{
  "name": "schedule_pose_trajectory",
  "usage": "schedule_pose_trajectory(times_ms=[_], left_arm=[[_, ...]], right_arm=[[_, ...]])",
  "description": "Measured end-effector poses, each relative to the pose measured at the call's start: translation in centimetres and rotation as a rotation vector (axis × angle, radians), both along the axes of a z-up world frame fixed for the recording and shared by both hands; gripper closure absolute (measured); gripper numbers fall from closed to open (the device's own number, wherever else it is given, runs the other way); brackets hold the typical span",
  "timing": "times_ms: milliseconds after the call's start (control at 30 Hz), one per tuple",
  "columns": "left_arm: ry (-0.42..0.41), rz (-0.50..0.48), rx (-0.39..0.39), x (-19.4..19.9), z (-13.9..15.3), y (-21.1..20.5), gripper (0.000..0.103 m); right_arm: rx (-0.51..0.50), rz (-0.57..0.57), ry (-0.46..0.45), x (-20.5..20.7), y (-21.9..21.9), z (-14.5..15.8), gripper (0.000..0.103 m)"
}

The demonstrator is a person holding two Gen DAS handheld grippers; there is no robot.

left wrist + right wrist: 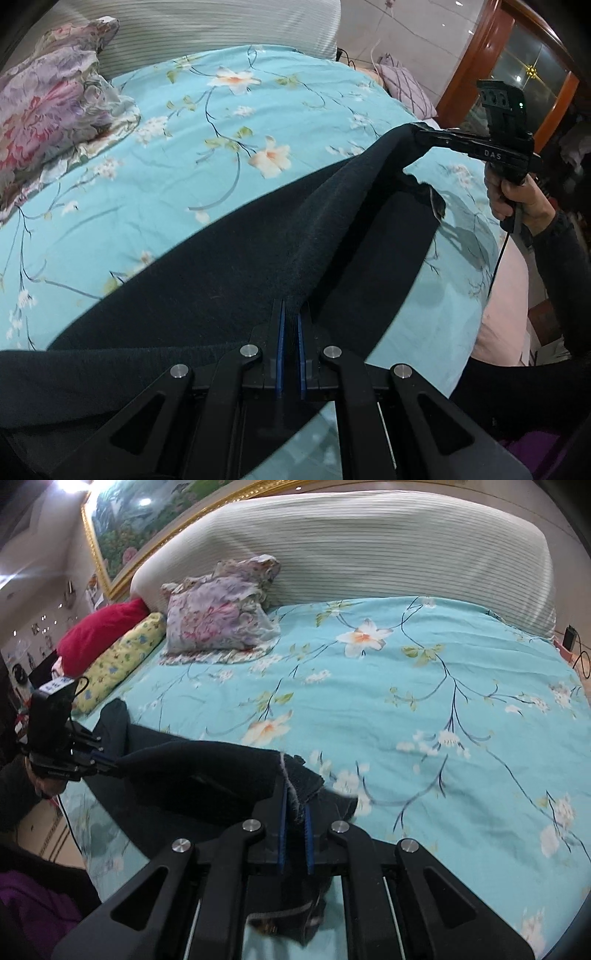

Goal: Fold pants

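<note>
Dark navy pants (229, 280) hang stretched above a turquoise flowered bedspread (184, 155). My left gripper (290, 314) is shut on a fold of the cloth, its blue pads pinching it. In the left wrist view my right gripper (421, 133) grips the far end of the pants, held by a hand (513, 199). The right wrist view shows my right gripper (295, 805) shut on the pants' waist end (299, 775), with a zipper hanging below. The pants (192, 764) run left from there to my left gripper (110, 764), which clamps the other end.
A floral pillow (218, 620), a yellow bolster (122, 657) and a red cushion (99, 631) lie at the head of the bed by a striped headboard (351, 550). The bed's right edge drops to pink sheet (506, 295). A wooden cabinet (517, 70) stands beyond.
</note>
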State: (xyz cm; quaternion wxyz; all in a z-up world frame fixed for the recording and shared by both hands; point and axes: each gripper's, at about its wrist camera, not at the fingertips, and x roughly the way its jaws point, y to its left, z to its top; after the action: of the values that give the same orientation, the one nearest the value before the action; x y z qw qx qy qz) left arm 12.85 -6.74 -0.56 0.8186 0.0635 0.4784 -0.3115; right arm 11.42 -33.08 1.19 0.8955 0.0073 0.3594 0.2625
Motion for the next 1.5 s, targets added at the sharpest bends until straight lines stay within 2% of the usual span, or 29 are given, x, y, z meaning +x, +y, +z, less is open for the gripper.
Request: schedule_pose_trajectory(times_ms=[267, 467, 633, 700, 767, 800, 833, 933, 1067, 1200, 1300, 1500], left_arm=[[0.021, -0.028, -0.043, -2.5, -1.2, 0.3, 0.099], [0.040, -0.057, -0.023, -3.5, -3.0, -0.6, 0.099], [0.059, -0.041, -0.013, -3.2, -5.3, -0.8, 0.098], [0.059, -0.028, -0.024, -3.2, -5.3, -0.7, 0.097], [0.061, -0.014, -0.036, -3.3, -4.9, -0.4, 0.093], [0.063, -0.007, -0.044, -3.4, -4.7, -0.1, 0.090], [0.061, 0.001, -0.049, -3.5, -4.5, 0.1, 0.086], [0.057, 0.019, -0.076, -4.2, -4.1, 0.8, 0.080], [0.047, 0.050, -0.106, -5.0, -3.3, 2.2, 0.077], [0.032, 0.109, -0.150, -5.9, -2.3, 4.6, 0.064], [0.019, 0.163, -0.166, -6.2, -1.6, 6.7, 0.064], [-0.014, 0.273, -0.183, -6.0, -0.3, 12.2, 0.061]], right_arm=[[-0.071, -0.004, 0.006, -4.2, 0.2, -1.7, 0.095], [-0.114, -0.024, 0.053, -5.2, 0.0, -3.9, 0.095], [-0.156, -0.063, 0.085, -5.4, 0.5, -5.9, 0.093], [-0.173, -0.092, 0.070, -5.8, 0.9, -5.9, 0.088], [-0.196, -0.119, 0.059, -6.3, 1.4, -5.7, 0.077], [-0.206, -0.132, 0.057, -6.6, 1.6, -5.5, 0.062], [-0.209, -0.144, 0.052, -7.0, 1.7, -5.2, 0.052], [-0.169, -0.160, 0.006, -8.7, 1.9, -3.9, 0.051], [-0.119, -0.171, -0.043, -10.1, 2.8, -2.2, 0.051], [-0.064, -0.136, -0.071, -10.6, 5.2, -1.1, 0.051], [-0.006, -0.073, -0.066, -10.3, 8.0, -0.9, 0.050], [0.013, 0.041, -0.031, -9.3, 14.1, -2.1, 0.050]])
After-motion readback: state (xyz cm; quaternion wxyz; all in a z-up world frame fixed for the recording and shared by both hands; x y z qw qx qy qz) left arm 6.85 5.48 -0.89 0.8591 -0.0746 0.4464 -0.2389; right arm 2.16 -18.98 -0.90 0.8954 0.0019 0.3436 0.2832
